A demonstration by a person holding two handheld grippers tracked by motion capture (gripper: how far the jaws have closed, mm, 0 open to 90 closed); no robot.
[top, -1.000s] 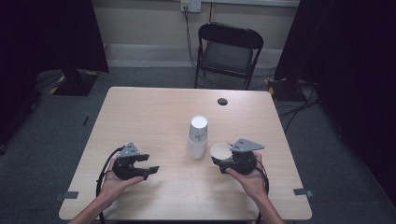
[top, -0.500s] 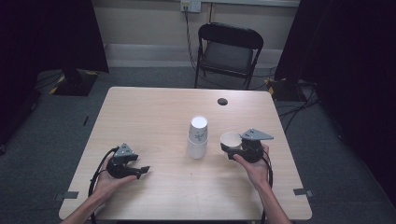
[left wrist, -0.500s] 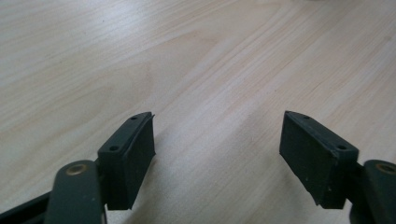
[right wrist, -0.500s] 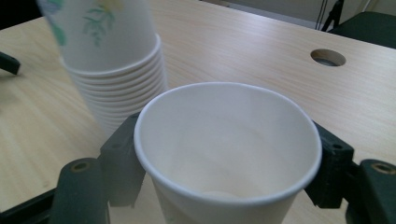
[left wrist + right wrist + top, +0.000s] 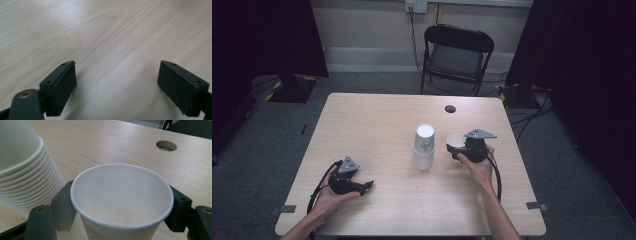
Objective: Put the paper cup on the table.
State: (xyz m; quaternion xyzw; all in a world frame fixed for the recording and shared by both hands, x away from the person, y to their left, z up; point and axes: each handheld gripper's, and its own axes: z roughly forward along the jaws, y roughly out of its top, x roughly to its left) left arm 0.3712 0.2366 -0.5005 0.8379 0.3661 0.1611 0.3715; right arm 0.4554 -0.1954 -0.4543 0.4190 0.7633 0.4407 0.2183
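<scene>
Left hand-held gripper [image 5: 368, 185] low at 7 o'clock on the worktop [image 5: 377, 125], cradled in the left hand [image 5: 331, 195], forearm entering from the bottom edge. Jaws spread wide over bare wood, nothing between them. Little risk on this side beyond a trailing cable snagging.

Inverted stack of white paper cups [image 5: 423, 147] at worktop centre, upright. Judged hazard: just beside the held cup, so a sideways drift toward 9 o'clock could knock it over.

Right hand-held gripper [image 5: 458, 148] at 3 o'clock of the stack, closed on a single white paper cup [image 5: 122, 200], mouth up, one jaw on each side of the wall below the rim. Thin wall, so too firm a squeeze probably crushes it; too slack lets it slip. Right hand [image 5: 477, 167] beneath, wrist roughly level. Cable hole [image 5: 450, 108] at 12 o'clock, well apart.
</scene>
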